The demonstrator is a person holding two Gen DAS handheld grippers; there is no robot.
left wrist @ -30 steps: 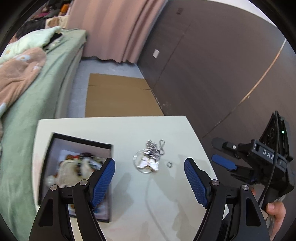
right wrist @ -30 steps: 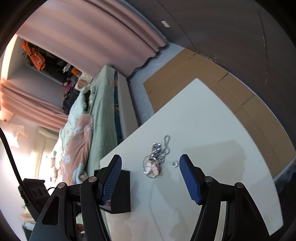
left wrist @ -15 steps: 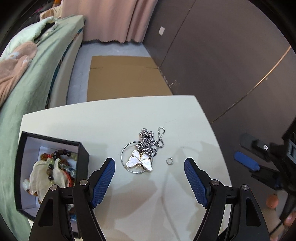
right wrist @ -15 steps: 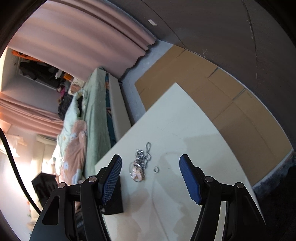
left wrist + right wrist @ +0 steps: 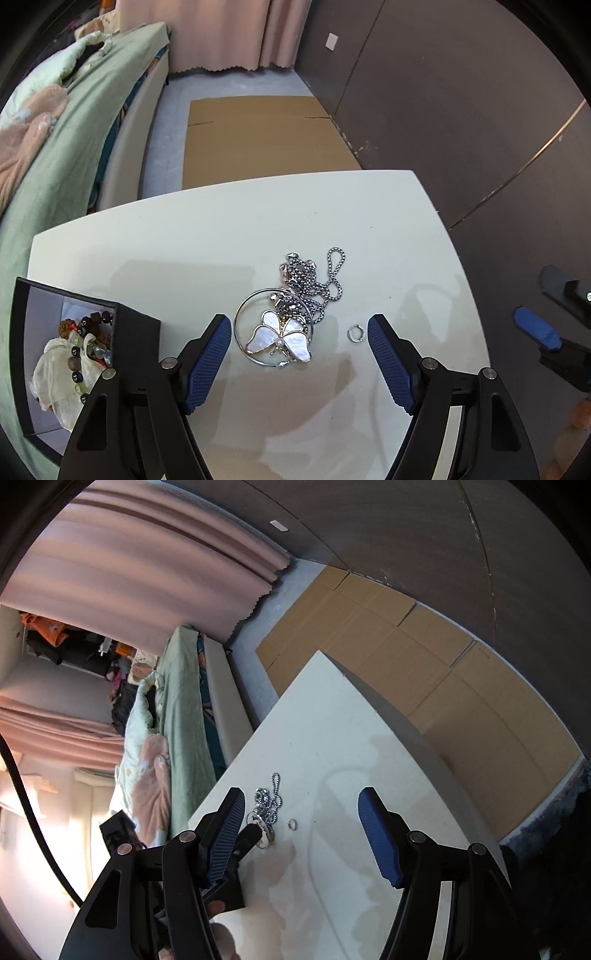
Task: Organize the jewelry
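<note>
on the bench (image 5: 221,229) we see the butterfly pendant (image 5: 279,338) inside a hoop (image 5: 243,314), the chain (image 5: 314,284) heaped just behind it, a small ring (image 5: 355,333) to its right, and the box (image 5: 74,354) at the left edge with beads (image 5: 85,347) in it.

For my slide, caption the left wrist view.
Open left gripper poised over a butterfly pendant and chain on the white table, black box alongside.

One butterfly pendant (image 5: 279,338), one chain (image 5: 314,282), one small ring (image 5: 355,333), one black box (image 5: 70,369), two claws (image 5: 299,363)
</note>
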